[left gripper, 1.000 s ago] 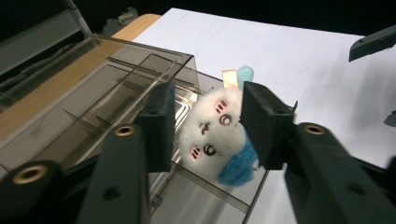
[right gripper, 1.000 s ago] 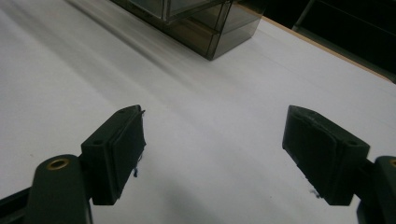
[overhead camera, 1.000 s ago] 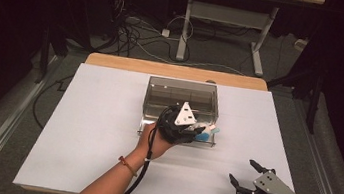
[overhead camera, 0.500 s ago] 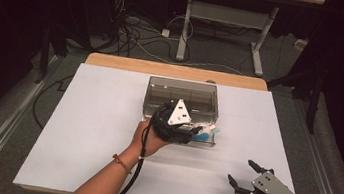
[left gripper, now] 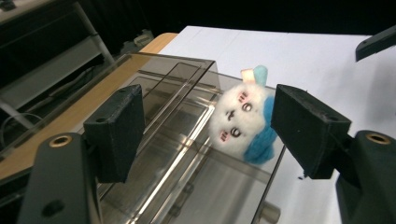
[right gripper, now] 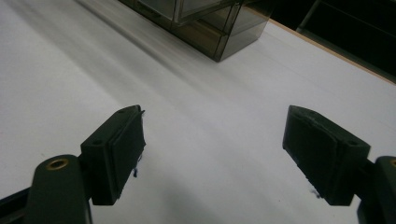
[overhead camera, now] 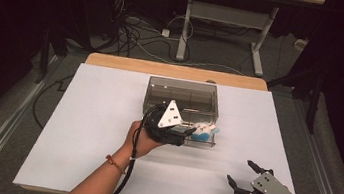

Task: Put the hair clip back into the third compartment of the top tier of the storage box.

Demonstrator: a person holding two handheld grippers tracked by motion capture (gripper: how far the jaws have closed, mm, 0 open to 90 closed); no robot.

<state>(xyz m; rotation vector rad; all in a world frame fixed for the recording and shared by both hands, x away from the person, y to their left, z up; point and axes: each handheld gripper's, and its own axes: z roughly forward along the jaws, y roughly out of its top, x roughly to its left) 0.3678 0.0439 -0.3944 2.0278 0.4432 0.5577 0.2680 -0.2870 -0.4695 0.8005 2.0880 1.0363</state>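
White-and-blue plush toy (left gripper: 243, 122) lies in smoky clear plastic drawer box (overhead camera: 183, 96) w/ left gripper (left gripper: 205, 135) wide, unclamped; risk: jaws clip box wall, toy tips out.

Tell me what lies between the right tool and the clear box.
Bare white tabletop. In the high view nothing sits between the right tool and the clear box; the right gripper view shows the same bare stretch.

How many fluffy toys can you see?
1. A small white and blue fluffy plush toy sits at the near right corner of the clear smoky plastic box, between the open left tool's jaws. Others could hide behind that tool.
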